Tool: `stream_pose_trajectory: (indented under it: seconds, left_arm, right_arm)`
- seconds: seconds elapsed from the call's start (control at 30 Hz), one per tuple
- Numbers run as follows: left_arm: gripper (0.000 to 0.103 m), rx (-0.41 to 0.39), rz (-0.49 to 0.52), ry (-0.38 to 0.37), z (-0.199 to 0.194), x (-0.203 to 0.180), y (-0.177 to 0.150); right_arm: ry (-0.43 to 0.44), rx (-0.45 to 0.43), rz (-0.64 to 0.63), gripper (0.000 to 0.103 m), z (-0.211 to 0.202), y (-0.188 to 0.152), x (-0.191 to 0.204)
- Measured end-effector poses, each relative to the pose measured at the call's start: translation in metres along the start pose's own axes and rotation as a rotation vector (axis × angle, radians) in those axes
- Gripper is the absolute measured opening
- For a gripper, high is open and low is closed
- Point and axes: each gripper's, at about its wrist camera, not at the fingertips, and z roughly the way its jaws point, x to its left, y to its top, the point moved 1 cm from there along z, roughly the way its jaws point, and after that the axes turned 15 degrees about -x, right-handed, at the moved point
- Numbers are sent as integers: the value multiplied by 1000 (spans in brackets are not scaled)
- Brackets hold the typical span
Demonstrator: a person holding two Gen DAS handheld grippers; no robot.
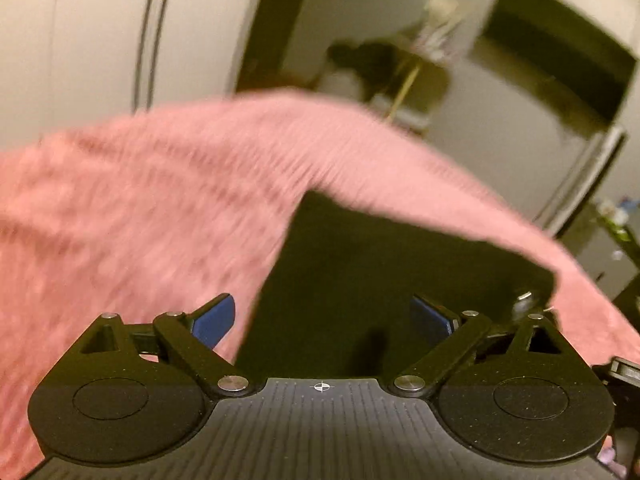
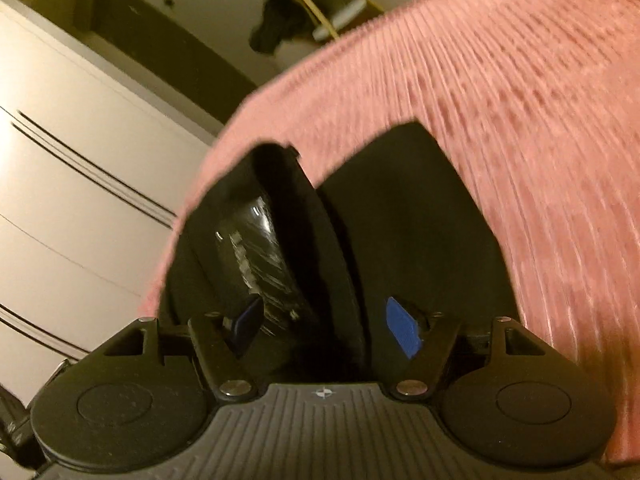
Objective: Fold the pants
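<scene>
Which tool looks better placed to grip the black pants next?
Probably the right tool: a raised fold of the black fabric pants runs up between its open blue pads. The left tool is also open, but only flat cloth on the pink ribbed cover lies ahead.

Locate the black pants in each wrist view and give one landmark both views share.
Left wrist: the black pants lie lower centre, on the pink cover, between the left gripper fingers.
Right wrist: centre, folded layers ahead of the right gripper.
Shared landmark: the ribbed pink cover beneath them.
</scene>
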Motion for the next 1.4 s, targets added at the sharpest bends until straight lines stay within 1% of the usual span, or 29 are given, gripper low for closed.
stream_pose_trajectory:
  seconds: [0.07,0.1,0.13,0.2,0.27,0.33,0.4,0.43,0.47,0.5,0.57,0.63,0.67,0.7,0.73,0.8,0.87,0.93,0.97,1.03,1.1,1.2,1.23,1.27,1.33,1.37,1.4]
  left_arm:
    - [97,76,-13,5,15,4,-4]
    - [98,106,-18,-12,22,2,-6]
    - [99,119,-22,-20,26,2,-7]
    - [101,114,-19,-26,29,3,-6]
    - [101,113,-24,-33,30,4,-7]
    - [101,111,-31,-39,33,4,-8]
    - [101,111,-32,-39,34,4,-9]
    - [102,109,-31,-40,33,3,-9]
    - [102,107,-32,-40,32,3,-10]
    - [102,108,-32,-39,32,4,-10]
    - [102,109,-36,-41,33,5,-9]
    - [102,107,-41,-43,31,4,-10]
    - [102,106,-41,-44,32,3,-10]
    - [103,105,-40,-43,32,3,-11]
    - [103,105,-38,-42,34,2,-11]
    - [103,107,-35,-37,36,1,-12]
    - [103,106,-40,-35,35,2,-12]
    - [103,105,-51,-36,36,4,-12]
    - [103,102,-56,-35,35,5,-11]
    - [103,97,-65,-36,34,5,-11]
    - [103,91,-68,-39,32,5,-11]
    - [103,50,-65,-76,23,2,-8]
    - [103,27,-62,-105,18,0,-7]
    - [103,8,-56,-137,13,-3,-6]
    - [103,-12,-33,-246,4,-12,-5]
    - [103,-15,-3,-283,1,-19,-7]
    - [103,-13,22,-303,-1,-24,-8]
  right_arm:
    - [-6,41,-21,69,6,-2,2]
    - [-5,48,-38,70,8,-3,4]
    - [3,62,-52,71,9,-4,6]
    - [27,113,-73,72,17,-6,10]
    - [40,145,-88,74,25,-7,13]
    - [62,161,-93,75,31,-7,15]
    - [84,159,-71,75,35,-8,14]
    - [102,159,-63,73,37,-8,13]
    - [118,158,-56,53,38,-7,13]
    - [131,165,-48,49,38,-9,11]
    - [148,168,-37,49,38,-9,9]
    - [158,170,3,52,39,-9,5]
    - [163,173,32,57,41,-9,2]
    - [174,175,61,65,42,-8,0]
    - [184,178,87,69,45,-8,0]
    - [199,184,105,81,50,-9,5]
    - [186,181,101,81,52,-11,12]
    - [144,166,61,66,49,-12,18]
    - [101,153,11,47,45,-13,24]
    - [94,120,-57,40,36,-16,34]
    - [89,78,-158,29,22,-16,52]
    - [104,0,-298,23,-1,-15,81]
    - [118,-29,-325,22,-10,-14,88]
    - [134,-57,-338,21,-20,-13,93]
    - [152,-94,-324,20,-34,-10,94]
    - [145,-117,-324,19,-42,-9,93]
    - [131,-134,-336,19,-47,-10,91]
